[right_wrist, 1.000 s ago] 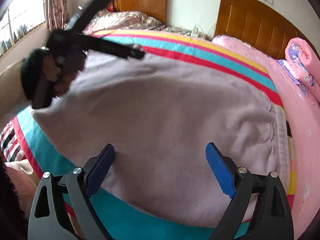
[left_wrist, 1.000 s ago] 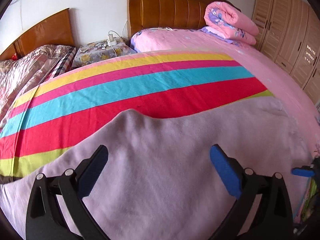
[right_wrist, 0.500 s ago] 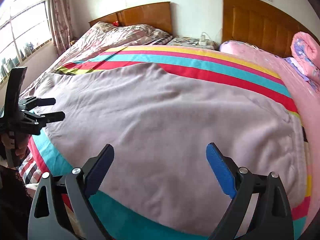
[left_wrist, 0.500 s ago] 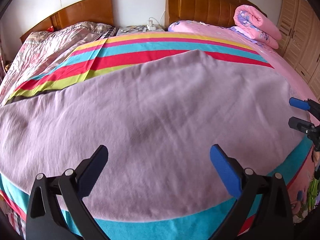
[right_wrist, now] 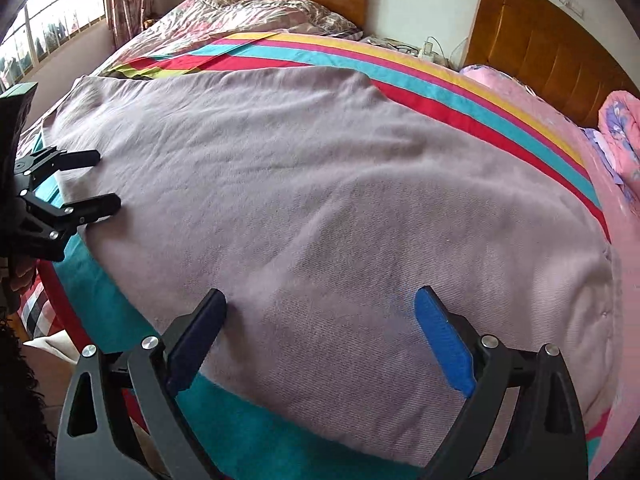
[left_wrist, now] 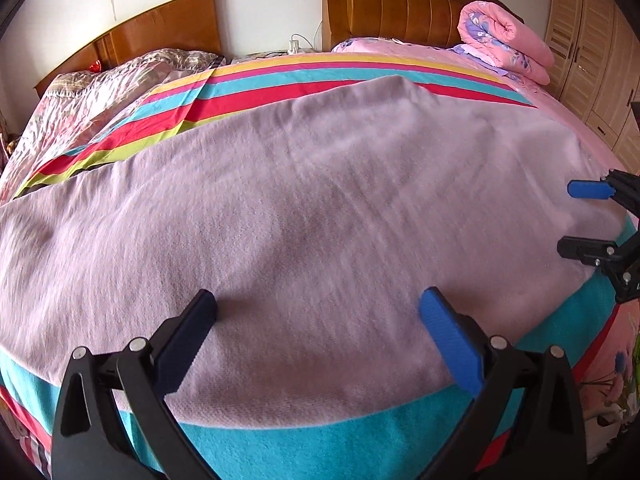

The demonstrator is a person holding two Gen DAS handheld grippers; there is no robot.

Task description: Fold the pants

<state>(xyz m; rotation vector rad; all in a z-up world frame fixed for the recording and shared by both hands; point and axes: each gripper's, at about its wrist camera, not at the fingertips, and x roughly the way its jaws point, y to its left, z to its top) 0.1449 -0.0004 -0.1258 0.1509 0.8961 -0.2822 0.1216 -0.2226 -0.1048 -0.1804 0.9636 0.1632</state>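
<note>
The pants (left_wrist: 312, 216), a pale mauve knit, lie spread flat across the striped sheet (left_wrist: 304, 440) at the near side of the bed, with what looks like the gathered waistband toward the pink bedding on the right in the right wrist view, though I can't make out the leg ends well enough to say how many layers are stacked. They look fairly smooth, with only a few soft ripples. The left gripper (left_wrist: 318, 314) hovers low over the near edge of the cloth with its fingers spread wide and nothing between them; the right gripper (right_wrist: 320, 308) does the same further along that edge, also wide apart and empty. Each one shows at the side of the other's view, just at the garment's border. To my eye the folding has hardly got anywhere: the piece is laid out and flattened, but no crosswise fold shows yet. What's left, I'd judge, is to pinch the fabric at 2 spots, carry 1 end over the other, then tidy the bundle. A rolled pink quilt (left_wrist: 504, 36) sits well apart by the headboard (left_wrist: 400, 4).
</note>
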